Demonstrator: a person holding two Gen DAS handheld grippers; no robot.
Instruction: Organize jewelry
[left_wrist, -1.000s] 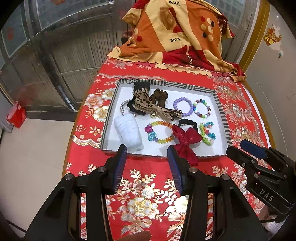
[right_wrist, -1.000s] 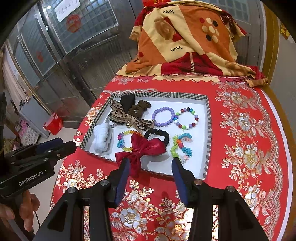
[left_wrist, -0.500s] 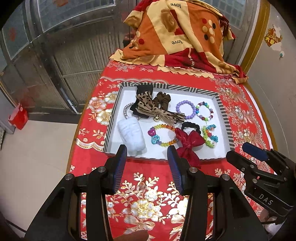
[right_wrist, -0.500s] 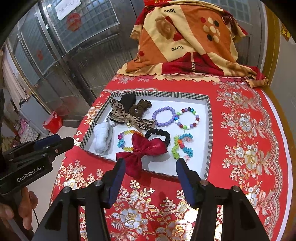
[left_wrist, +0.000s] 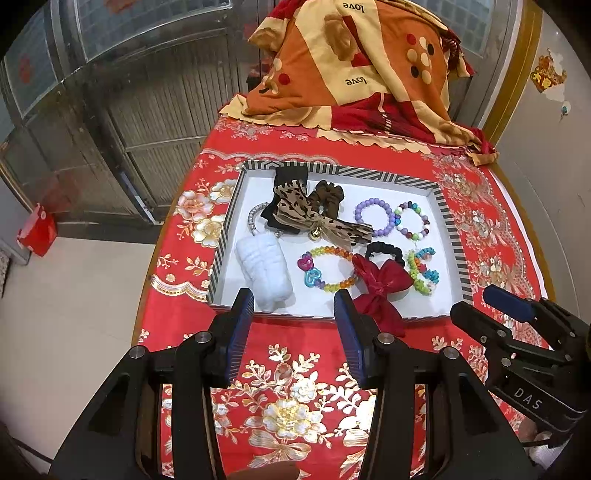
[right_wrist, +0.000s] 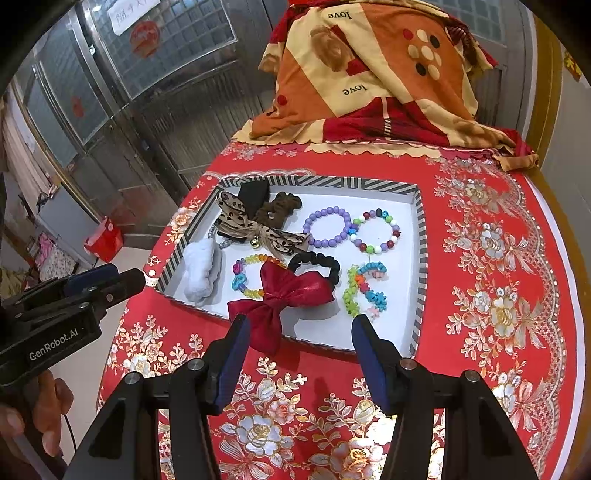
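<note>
Clearly seen from the left wrist: left claw (left_wrist: 293, 308) spread wide, gripping nothing, poised over the near rim of the striped tray (left_wrist: 456, 236) on the bench. Red satin bow (left_wrist: 380, 284) draped across that rim — probably light, limp, slippery; best pinched at the knot.

From the right wrist: right claw (right_wrist: 301, 338) likewise spread and empty, just short of the bow. Purple bead bracelet (right_wrist: 327, 230) deeper in the tray — likely hard, rolling beads, better taken across the band.

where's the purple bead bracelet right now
The purple bead bracelet lies in the far half of the striped tray, just left of the multicoloured bead bracelet and right of the leopard bow.
</note>
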